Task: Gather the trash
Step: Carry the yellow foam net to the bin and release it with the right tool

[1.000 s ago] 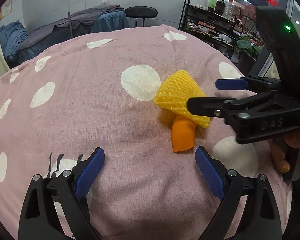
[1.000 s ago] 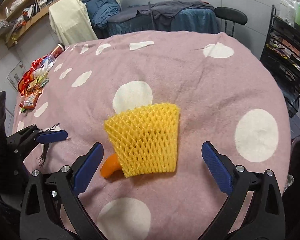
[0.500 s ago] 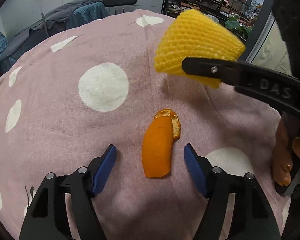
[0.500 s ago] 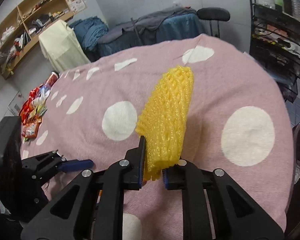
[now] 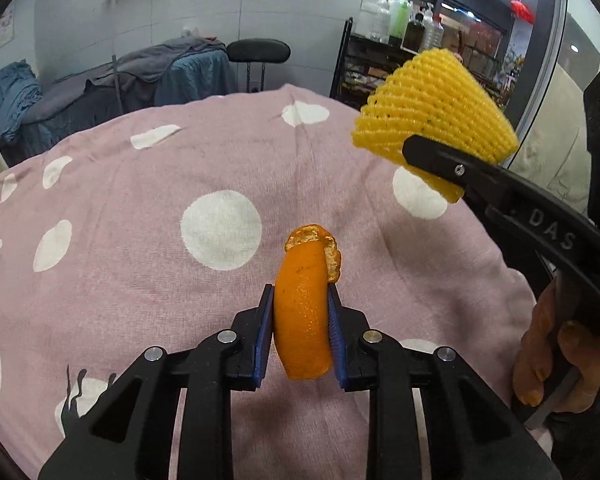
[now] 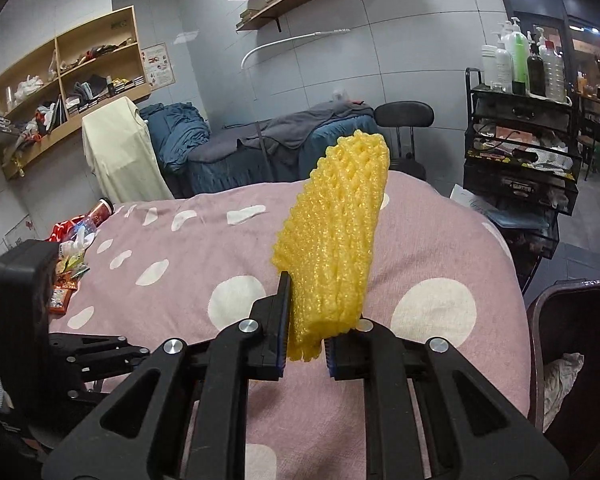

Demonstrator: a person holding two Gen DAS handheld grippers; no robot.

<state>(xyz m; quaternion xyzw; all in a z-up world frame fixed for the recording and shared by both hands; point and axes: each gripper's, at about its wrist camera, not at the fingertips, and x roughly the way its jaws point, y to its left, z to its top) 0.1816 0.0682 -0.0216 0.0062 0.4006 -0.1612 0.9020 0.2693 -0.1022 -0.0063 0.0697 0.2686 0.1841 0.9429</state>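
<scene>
The left gripper (image 5: pixel 300 322) pinches a curled, glossy orange peel (image 5: pixel 305 312), lifted above a pink polka-dot cloth (image 5: pixel 140 264). The right gripper (image 6: pixel 305 344) clamps a squashed yellow foam fruit net (image 6: pixel 336 240), holding it upright, clear of the cloth.

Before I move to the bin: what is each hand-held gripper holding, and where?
Left hand-held gripper: orange peel, pinched across its lower half. Right hand-held gripper: yellow foam net, clamped at its bottom end.

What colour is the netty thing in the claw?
Yellow. The foam net shows best in the right wrist view.
</scene>
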